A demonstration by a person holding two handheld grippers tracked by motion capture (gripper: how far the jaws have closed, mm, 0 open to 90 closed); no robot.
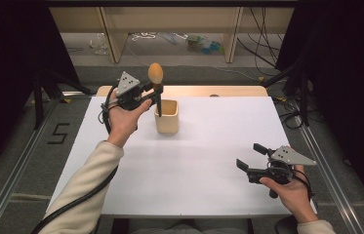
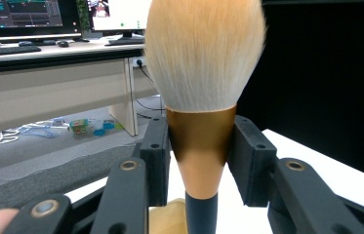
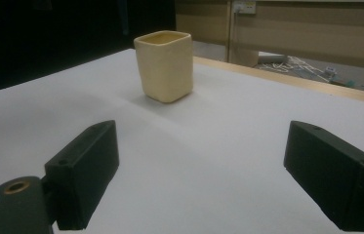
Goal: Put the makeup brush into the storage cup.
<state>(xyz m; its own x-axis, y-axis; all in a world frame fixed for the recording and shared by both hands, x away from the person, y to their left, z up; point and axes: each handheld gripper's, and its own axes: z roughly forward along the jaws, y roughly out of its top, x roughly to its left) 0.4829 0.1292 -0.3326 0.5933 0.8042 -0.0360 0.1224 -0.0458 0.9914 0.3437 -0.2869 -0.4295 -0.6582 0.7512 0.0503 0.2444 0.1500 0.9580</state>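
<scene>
- Right gripper: near edge of the white surface, jaws spread wide, holding nothing, resting low.
- Cream cup: square-sided, upright, mid-surface toward the far side; likely ceramic, so breakable.
- Left gripper: raised just beside the cup, jaws clamped on the makeup brush at its gold ferrule.
- Makeup brush: upright, bristles up, dark handle reaching down at the cup's mouth. Judged light; bristles soft, ferrule rigid but smooth, the sound place to grip.
</scene>
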